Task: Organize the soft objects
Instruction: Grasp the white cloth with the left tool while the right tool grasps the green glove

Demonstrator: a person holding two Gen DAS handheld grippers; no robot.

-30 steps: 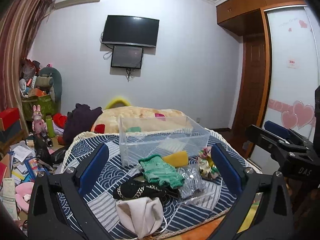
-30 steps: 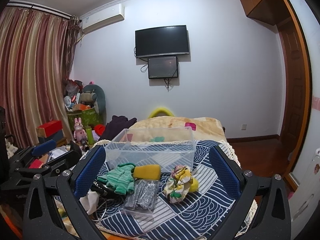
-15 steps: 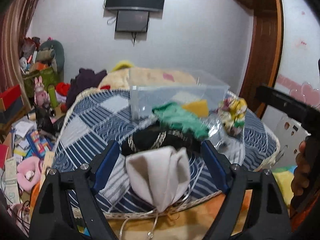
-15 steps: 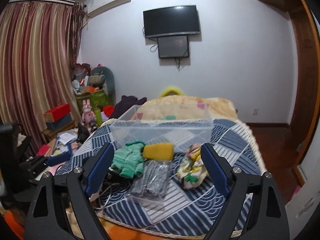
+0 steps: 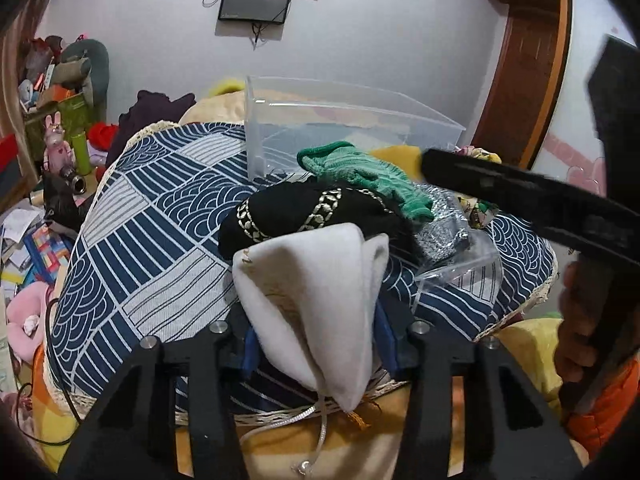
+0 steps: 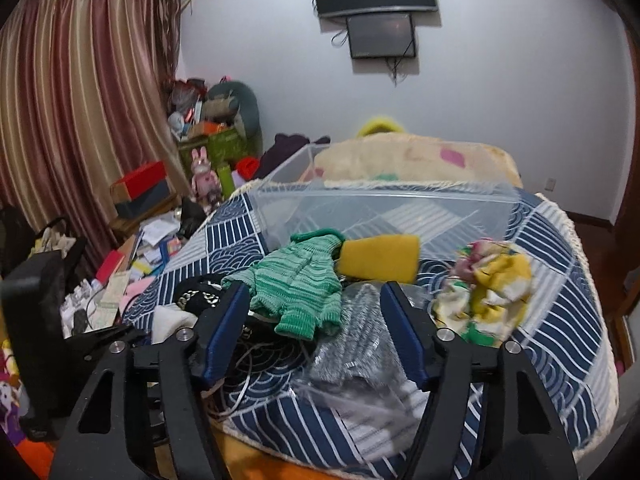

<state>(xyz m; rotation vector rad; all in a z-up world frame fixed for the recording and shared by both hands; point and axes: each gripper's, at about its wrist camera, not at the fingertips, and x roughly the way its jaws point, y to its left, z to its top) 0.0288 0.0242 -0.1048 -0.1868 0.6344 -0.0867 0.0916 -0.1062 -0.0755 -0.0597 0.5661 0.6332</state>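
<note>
My left gripper [image 5: 316,340] is shut on a cream drawstring pouch [image 5: 316,300] at the near edge of the blue patterned tablecloth [image 5: 160,216]. Behind the pouch lie a black trimmed cloth [image 5: 304,212] and a green knitted glove [image 5: 368,176]. A clear plastic bin [image 5: 340,120] stands behind them. My right gripper [image 6: 316,332] is open, its fingers either side of the green glove [image 6: 300,284] and a grey item in a clear bag [image 6: 356,352]. A yellow sponge [image 6: 380,256] and a yellow floral cloth [image 6: 492,284] lie near the bin [image 6: 380,204].
The right gripper's body [image 5: 532,196] crosses the right of the left wrist view. Clutter covers the floor on the left [image 6: 132,264]: boxes, papers, toys. A cream blanket [image 6: 408,160] lies behind the bin. A wooden door [image 5: 524,64] stands at the right.
My left gripper moved in low and closed on the cream pouch. My right gripper moved down and forward over the green glove and bagged grey item, staying open.
</note>
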